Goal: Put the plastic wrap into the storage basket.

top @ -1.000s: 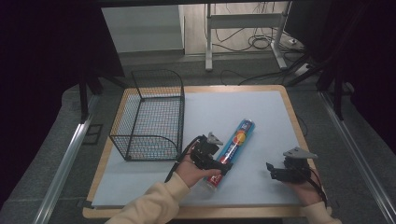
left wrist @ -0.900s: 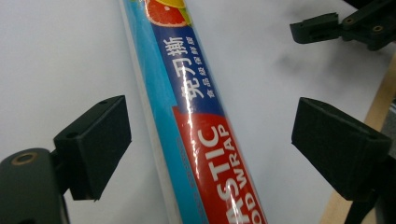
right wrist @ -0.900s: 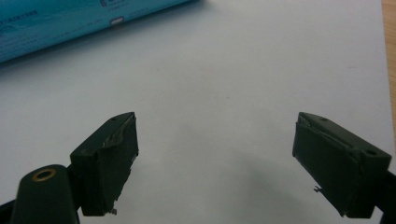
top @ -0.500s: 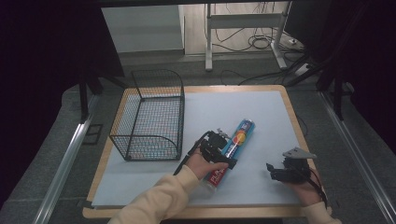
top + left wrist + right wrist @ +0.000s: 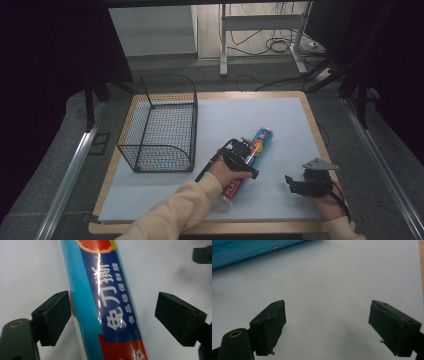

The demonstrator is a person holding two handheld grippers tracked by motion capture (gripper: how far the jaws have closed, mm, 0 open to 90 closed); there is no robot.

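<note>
A long roll (image 5: 261,138) in a blue wrapper with white print and a red near end lies slantwise on the pale blue mat (image 5: 280,115). My left gripper (image 5: 244,155) is down over its middle. In the left gripper view the roll (image 5: 107,302) runs between the open jaws of that gripper (image 5: 112,315); the left pad (image 5: 53,315) touches its side, while the right pad (image 5: 178,315) stands apart from it. My right gripper (image 5: 291,182) rests low on the mat to the right of the roll. Its jaws (image 5: 327,322) are wide open with nothing between them.
A black wire basket (image 5: 160,125) stands on the left part of the mat. The wooden table edge (image 5: 320,135) runs along the right side. A blue edge of the roll (image 5: 249,247) crosses the top left of the right gripper view.
My left gripper has moved right and forward, from beside the roll's near end to straddling its middle. The right gripper has stayed put.
</note>
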